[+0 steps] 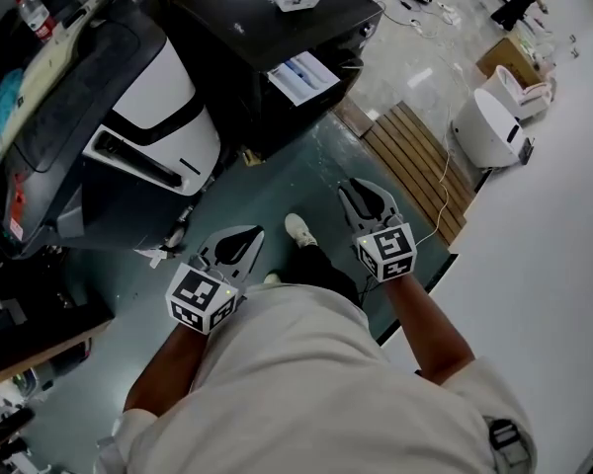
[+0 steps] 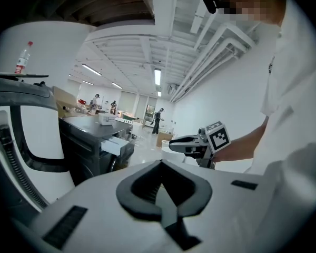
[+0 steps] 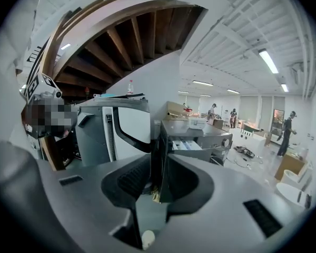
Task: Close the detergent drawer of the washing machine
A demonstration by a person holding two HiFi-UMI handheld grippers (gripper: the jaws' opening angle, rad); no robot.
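The left hand-held gripper [image 2: 160, 163] is held with jaws closed on nothing and the right hand-held gripper [image 3: 159, 159] with jaws partly apart and empty, both above the floor [image 1: 306, 181], well apart from the black washing machine [image 1: 262, 30] beyond, whose detergent drawer [image 1: 301, 75] is seen pulled out at its front.

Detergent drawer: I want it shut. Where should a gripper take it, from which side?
The front panel of the detergent drawer, from the front of the washing machine: it juts straight out there, so a head-on push should slide it in.
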